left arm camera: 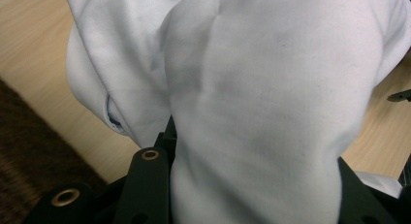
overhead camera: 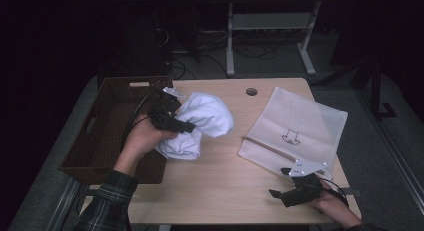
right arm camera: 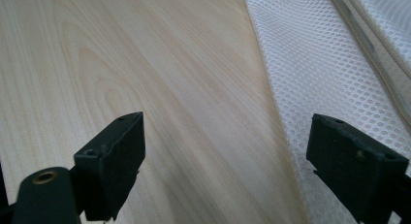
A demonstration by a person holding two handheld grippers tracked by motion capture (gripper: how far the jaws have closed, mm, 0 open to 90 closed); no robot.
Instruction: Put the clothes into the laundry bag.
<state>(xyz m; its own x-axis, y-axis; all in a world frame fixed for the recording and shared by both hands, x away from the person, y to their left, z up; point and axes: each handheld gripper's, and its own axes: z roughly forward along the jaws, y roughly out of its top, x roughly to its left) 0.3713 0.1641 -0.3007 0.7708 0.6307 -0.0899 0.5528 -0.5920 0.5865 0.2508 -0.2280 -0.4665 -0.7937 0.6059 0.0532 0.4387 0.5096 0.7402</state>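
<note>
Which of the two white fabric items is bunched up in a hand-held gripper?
The white garment beside the wicker basket, clamped in the left hand-held gripper. The mesh laundry bag lies flat and unheld on the table's right side.

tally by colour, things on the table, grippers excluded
White: 2 - cloth in the left gripper, mesh bag
Brown: 1 - basket
Total: 3

A lab or workroom, by the look of it: behind the light wooden table [overhead camera: 220, 191] stands a white metal desk frame [overhead camera: 270, 26], loose cables [overhead camera: 210, 46] lie on grey floor beneath it, surroundings dark.
</note>
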